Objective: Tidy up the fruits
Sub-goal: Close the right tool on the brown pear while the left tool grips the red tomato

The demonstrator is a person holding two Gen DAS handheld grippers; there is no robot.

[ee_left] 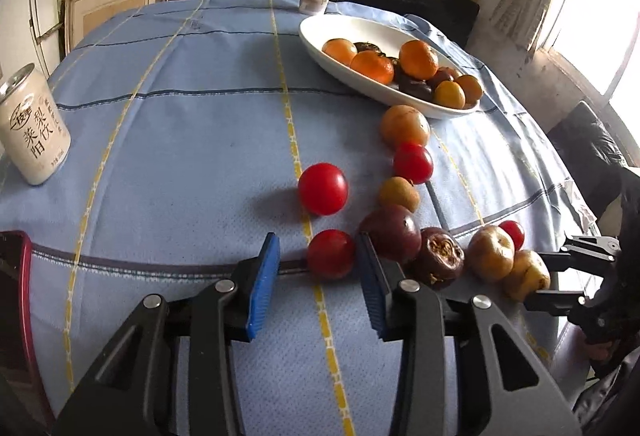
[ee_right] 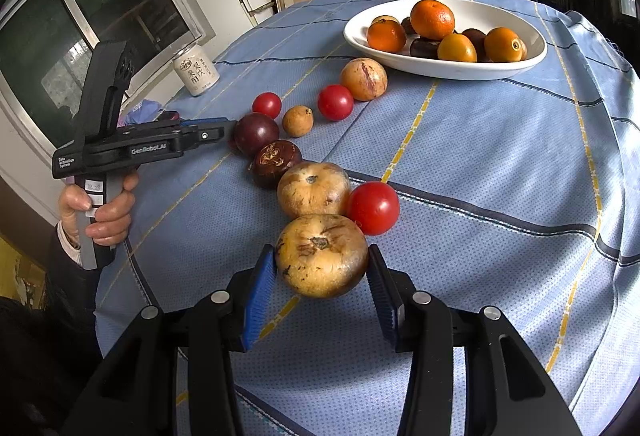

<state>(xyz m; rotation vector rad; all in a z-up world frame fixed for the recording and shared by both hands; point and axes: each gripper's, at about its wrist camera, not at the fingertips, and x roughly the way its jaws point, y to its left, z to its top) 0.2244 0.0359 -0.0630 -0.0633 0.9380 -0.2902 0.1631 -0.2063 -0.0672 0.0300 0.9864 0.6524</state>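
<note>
In the right wrist view, a can (ee_right: 196, 71) stands upper left. The left claw (ee_right: 228, 129) sits narrowed, its hold hidden. The right claw (ee_right: 322, 278) grips a yellow fruit (ee_right: 322, 256) at bottom centre. Upper right, the bowl (ee_right: 440, 69) holds oranges (ee_right: 433, 19) and dark fruits on the counter (ee_right: 500, 163).

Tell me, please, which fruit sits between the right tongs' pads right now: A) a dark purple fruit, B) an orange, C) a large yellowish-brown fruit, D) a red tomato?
C: in the right wrist view the right tongs have their blue pads on either side of the large yellowish-brown fruit, pressing its flanks, while the nearest red tomato lies just beyond it on the cloth.
</note>
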